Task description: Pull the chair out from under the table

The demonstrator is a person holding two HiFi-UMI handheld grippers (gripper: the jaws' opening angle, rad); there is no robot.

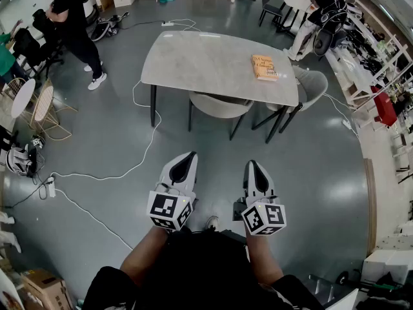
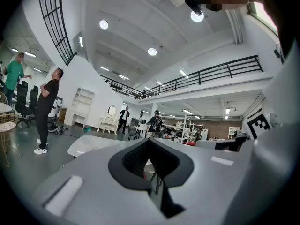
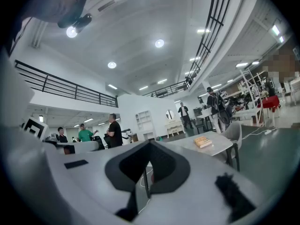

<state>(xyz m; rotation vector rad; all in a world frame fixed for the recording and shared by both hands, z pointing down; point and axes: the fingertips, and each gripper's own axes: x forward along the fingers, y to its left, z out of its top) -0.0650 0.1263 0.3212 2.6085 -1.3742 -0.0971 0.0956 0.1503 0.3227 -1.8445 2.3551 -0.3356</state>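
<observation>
The grey stone-topped table (image 1: pixel 206 60) stands a few steps ahead of me on dark legs. A light grey chair (image 1: pixel 221 104) is tucked under its near side, only the backrest and legs showing. A second grey chair (image 1: pixel 312 86) sits at the table's right end. My left gripper (image 1: pixel 187 157) and right gripper (image 1: pixel 253 166) hang side by side above the floor, well short of the chair, both shut and holding nothing. In the left gripper view the left gripper (image 2: pixel 149 142) points level toward the table (image 2: pixel 89 144). The right gripper (image 3: pixel 150 144) faces the table (image 3: pixel 208 149) too.
An orange book (image 1: pixel 264 66) lies on the table's right part. White cables (image 1: pixel 145 147) trail over the floor left of the table to a power strip (image 1: pixel 50 186). Wire chairs (image 1: pixel 45 112) stand at left, a person (image 1: pixel 74 21) at far left, shelving (image 1: pixel 381 76) along the right.
</observation>
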